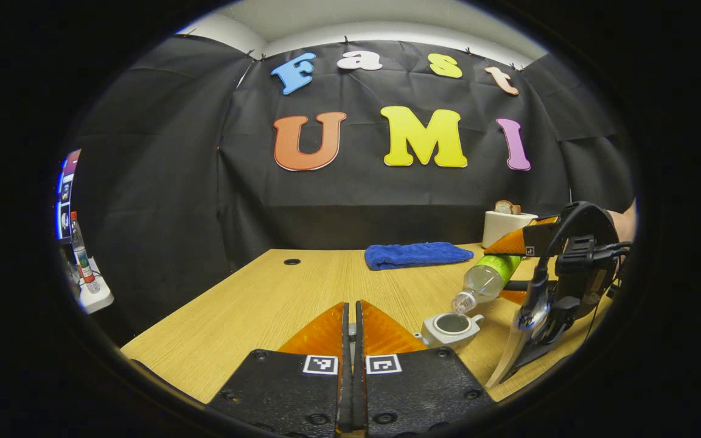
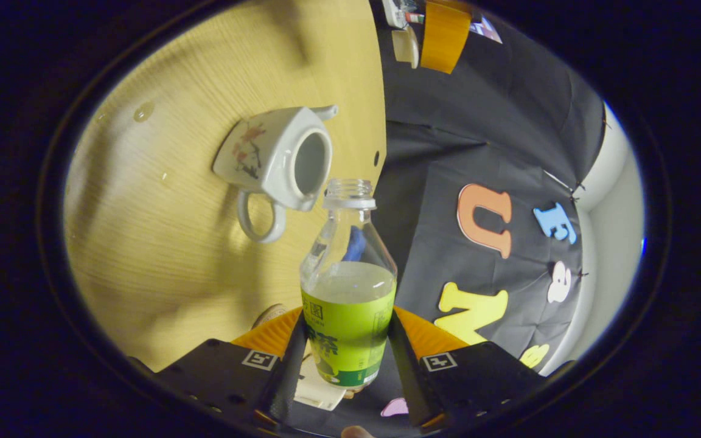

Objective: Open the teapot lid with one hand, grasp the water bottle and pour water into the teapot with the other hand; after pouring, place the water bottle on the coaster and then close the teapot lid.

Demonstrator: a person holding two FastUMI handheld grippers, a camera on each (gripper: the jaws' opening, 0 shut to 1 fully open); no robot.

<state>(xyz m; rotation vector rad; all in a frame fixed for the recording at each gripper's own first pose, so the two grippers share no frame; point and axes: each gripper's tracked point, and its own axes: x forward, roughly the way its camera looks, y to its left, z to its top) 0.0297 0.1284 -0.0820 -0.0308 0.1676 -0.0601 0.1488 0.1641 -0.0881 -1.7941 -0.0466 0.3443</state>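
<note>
Taking the teapot point(image 1: 451, 328) as our landmark, we start far to its left in the left gripper view, where a spare bottle point(image 1: 82, 255) stands on a white shelf point(image 1: 96, 297) beyond the table point(image 1: 253, 304) edge. Nearer, just left of the teapot, we see the left gripper point(image 1: 353, 316) with its two fingers drawn together so that only a thin slit parts them; whether the lid sits between them we cannot tell. The teapot stands open on the table, its round mouth uncovered. Behind it lies a folded blue cloth point(image 1: 417, 254), and further back to its right a white toaster point(image 1: 505, 226) with a slice of bread point(image 1: 507, 207) in it. Just above and right of the teapot we find the water bottle point(image 1: 485, 281), uncapped and tilted mouth-down, its neck close over the teapot's opening. The right gripper point(image 1: 512, 274) clamps that bottle around its green label, a hand point(image 1: 624, 220) behind it. In the right gripper view we see both fingers of the right gripper point(image 2: 347, 340) pressed against the sides of the water bottle point(image 2: 348, 292), with the teapot point(image 2: 274, 161) just beyond the bottle's mouth, handle point(image 2: 256, 216) towards us, spout point(image 2: 325, 111) away, and small drops point(image 2: 143, 111) on the table point(image 2: 162, 274) beyond it
</note>
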